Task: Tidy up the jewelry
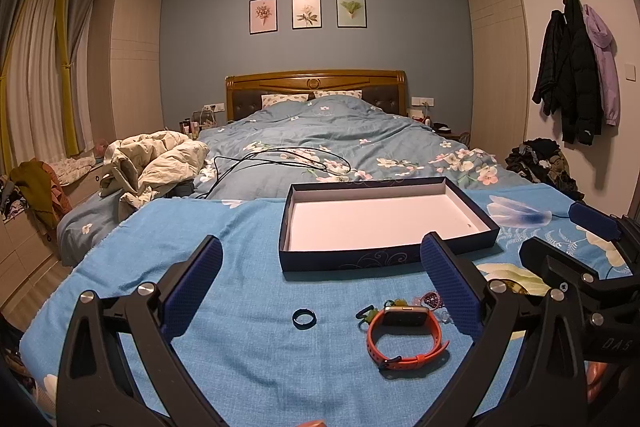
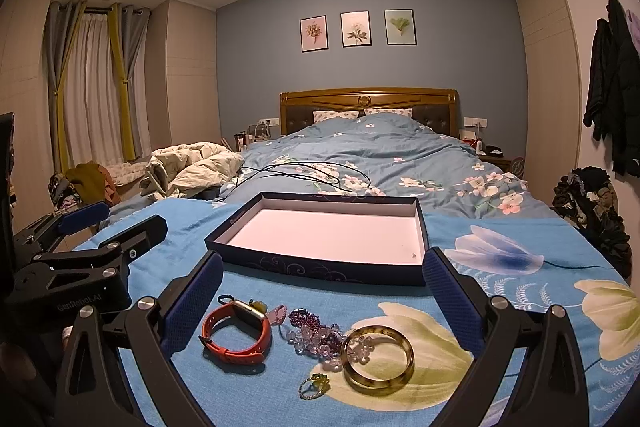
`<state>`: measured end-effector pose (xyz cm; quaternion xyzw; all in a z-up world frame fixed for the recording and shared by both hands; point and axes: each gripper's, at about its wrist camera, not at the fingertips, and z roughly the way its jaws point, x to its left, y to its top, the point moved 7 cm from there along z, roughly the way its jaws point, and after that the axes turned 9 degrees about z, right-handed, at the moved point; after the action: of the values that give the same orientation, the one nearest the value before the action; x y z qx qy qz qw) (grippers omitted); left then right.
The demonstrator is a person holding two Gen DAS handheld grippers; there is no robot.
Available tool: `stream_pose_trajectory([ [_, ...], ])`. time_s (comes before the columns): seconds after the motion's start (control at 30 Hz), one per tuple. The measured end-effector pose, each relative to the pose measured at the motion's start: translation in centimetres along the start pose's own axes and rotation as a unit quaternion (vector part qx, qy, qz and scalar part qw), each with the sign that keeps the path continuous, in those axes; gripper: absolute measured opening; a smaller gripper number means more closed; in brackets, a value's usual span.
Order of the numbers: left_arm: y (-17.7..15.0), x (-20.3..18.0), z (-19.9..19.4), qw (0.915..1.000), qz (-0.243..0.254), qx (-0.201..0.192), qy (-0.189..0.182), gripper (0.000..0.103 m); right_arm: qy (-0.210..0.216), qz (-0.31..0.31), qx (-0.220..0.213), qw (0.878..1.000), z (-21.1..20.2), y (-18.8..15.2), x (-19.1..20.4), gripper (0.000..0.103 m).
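Observation:
An empty dark blue box (image 1: pixel 384 261) with a white floor lies on the blue cloth; it also shows in the right wrist view (image 2: pixel 320 269). In front of it lie a black ring (image 1: pixel 304 318), an orange-strapped watch (image 1: pixel 404 337) (image 2: pixel 236 331), purple and clear bead bracelets (image 2: pixel 316 333), an amber bangle (image 2: pixel 379 359) and a small green-stone ring (image 2: pixel 314 385). My left gripper (image 1: pixel 322 285) is open above the ring and watch. My right gripper (image 2: pixel 322 297) is open above the bracelets and bangle. Both are empty.
The cloth (image 1: pixel 224 247) covers the foot of a bed with a floral duvet (image 1: pixel 340 135). A black cable (image 1: pixel 280 159) lies on the duvet. A crumpled beige jacket (image 1: pixel 156 163) lies at the left. Each gripper shows at the edge of the other's view.

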<state>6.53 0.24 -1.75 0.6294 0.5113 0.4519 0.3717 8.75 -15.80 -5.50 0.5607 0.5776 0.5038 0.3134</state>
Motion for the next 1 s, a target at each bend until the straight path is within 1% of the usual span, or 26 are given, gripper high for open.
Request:
stream_pose_trajectory([
  [1.0, -0.20, -0.21, 0.22, 1.0000, 0.000, 0.004, -0.002, 0.097, 0.004, 0.007, 0.005, 1.000, 0.19, -0.16, -0.01, 0.097],
])
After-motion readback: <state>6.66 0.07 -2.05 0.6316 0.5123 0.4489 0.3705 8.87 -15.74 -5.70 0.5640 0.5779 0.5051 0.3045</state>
